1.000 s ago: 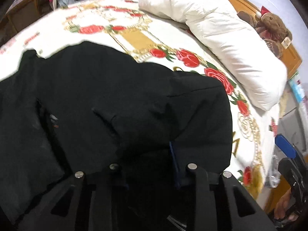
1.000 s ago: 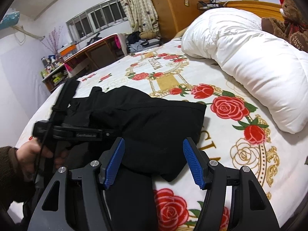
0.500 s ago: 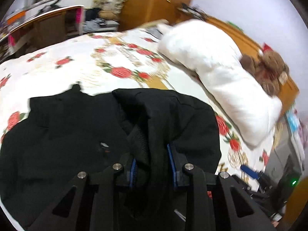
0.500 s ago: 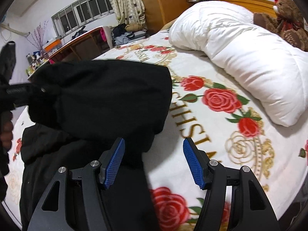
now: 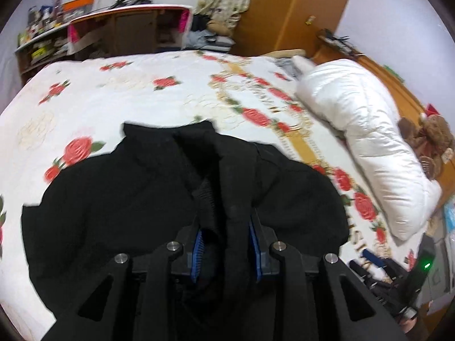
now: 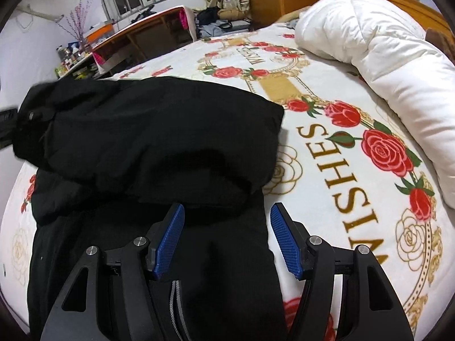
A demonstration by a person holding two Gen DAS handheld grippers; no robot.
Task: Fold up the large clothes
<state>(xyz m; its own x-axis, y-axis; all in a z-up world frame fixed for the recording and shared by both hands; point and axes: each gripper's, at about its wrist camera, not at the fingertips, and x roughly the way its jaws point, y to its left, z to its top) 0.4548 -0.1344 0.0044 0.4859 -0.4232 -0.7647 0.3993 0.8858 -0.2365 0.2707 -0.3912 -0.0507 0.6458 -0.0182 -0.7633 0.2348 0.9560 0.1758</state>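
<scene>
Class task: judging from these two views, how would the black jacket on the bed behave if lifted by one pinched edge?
The black jacket probably flops: it drapes in soft folds where the left gripper pinches it. It looks padded, so likely bulky. The open right gripper hovers above it; one pinch would likely leave the rest hanging.

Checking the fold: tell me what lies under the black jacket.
The rose-patterned bedspread shows all around the black jacket; the jacket's own lower layers sit under the folded part. Anything else beneath is covered.

Both the left claw [image 5: 227, 244] and right claw [image 6: 227, 241] are black, blue-padded, silver-screwed.
</scene>
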